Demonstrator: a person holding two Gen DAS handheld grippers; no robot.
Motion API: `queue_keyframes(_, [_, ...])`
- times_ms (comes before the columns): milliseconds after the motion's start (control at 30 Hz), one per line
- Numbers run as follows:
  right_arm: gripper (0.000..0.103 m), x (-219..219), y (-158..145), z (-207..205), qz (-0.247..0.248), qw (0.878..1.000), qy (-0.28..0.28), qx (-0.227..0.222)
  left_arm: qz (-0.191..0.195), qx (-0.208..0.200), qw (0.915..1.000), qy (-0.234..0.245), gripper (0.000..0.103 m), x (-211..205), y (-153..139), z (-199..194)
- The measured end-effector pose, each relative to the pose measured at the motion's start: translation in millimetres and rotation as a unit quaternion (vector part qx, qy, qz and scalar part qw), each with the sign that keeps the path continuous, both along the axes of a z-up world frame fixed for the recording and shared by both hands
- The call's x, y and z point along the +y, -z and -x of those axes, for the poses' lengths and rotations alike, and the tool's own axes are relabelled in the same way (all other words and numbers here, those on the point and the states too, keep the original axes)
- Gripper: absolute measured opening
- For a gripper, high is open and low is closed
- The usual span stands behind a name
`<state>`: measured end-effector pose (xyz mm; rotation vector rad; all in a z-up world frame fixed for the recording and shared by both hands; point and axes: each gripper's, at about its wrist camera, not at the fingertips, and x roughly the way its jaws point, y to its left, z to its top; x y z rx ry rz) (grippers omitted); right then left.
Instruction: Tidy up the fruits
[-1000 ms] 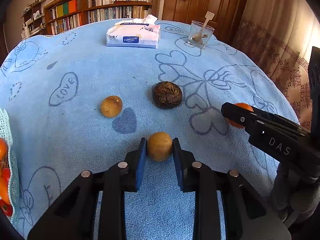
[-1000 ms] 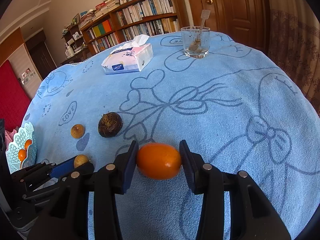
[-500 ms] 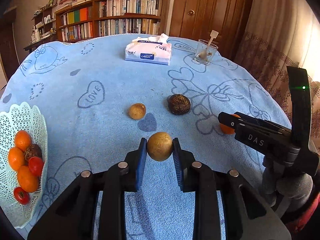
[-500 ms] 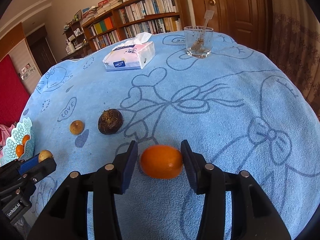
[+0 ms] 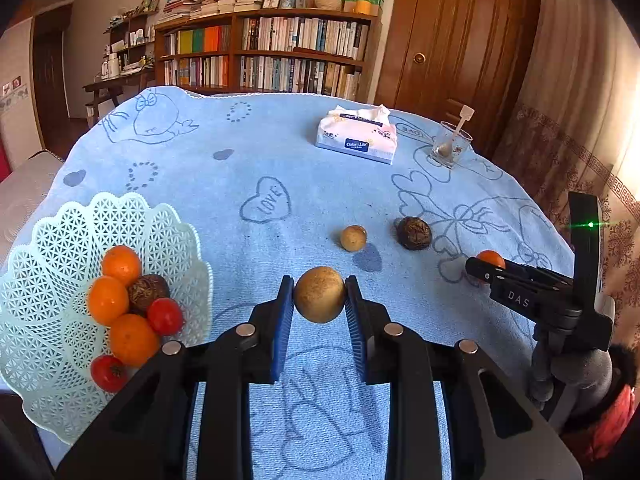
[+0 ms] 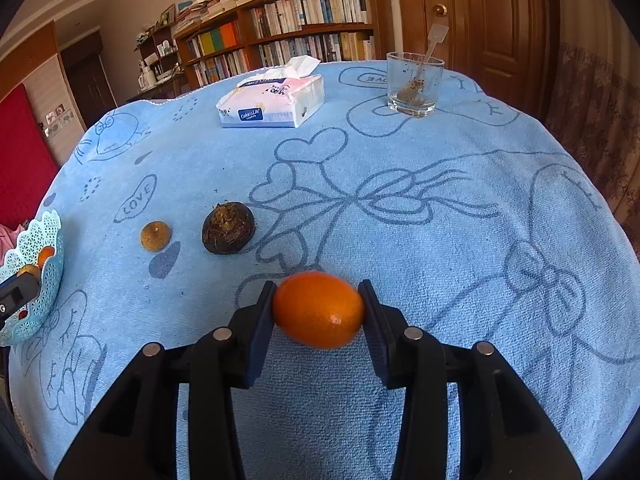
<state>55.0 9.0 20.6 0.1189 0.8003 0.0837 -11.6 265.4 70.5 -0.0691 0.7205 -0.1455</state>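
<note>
The tan round fruit [image 5: 319,294] is gripped between the jaws of the left gripper [image 5: 319,304], lifted over the table [image 5: 304,168], near the white basket [image 5: 36,264]; the right gripper [image 6: 318,312] has its jaws closed on the orange [image 6: 318,310]; it is best to carry each fruit over the basket rim and open low, so nothing rolls out; a small tan fruit [image 5: 353,237] and a dark fruit [image 5: 414,233] wait on the cloth.

We look forward along each pair of tongs, close above the table [image 5: 304,152], toward the far bookshelf [image 6: 304,20]. Both views share the tissue pack [image 5: 358,140], glass [image 6: 414,84] and basket [image 5: 60,240].
</note>
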Motion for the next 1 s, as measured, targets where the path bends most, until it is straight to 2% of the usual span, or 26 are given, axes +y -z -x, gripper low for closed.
queue_keyframes(300, [0.042, 5, -8, 7, -0.001, 1.000, 0.003, -0.005, -0.002, -0.020, 0.9968, -0.077, 0.026, 73, -13, 21])
queue_keyframes(467, [0.042, 16, -7, 13, -0.007, 1.000, -0.005, 0.000, 0.013, -0.023, 0.9940, -0.106, 0.026, 102, -16, 33])
queue_keyframes(633, [0.042, 23, -6, 17, -0.008, 1.000, -0.009, 0.002, 0.020, -0.021, 0.9973, -0.068, 0.030, 83, -15, 41])
queue_keyframes(800, [0.042, 23, -4, 20, -0.014, 1.000, -0.011, 0.002, 0.013, -0.013, 0.9998, -0.006, 0.051, 40, -8, 44])
queue_keyframes(1000, [0.042, 19, -3, 20, -0.028, 1.000, -0.013, 0.002, 0.003, 0.035, 0.9987, 0.036, 0.053, -1, 24, 41])
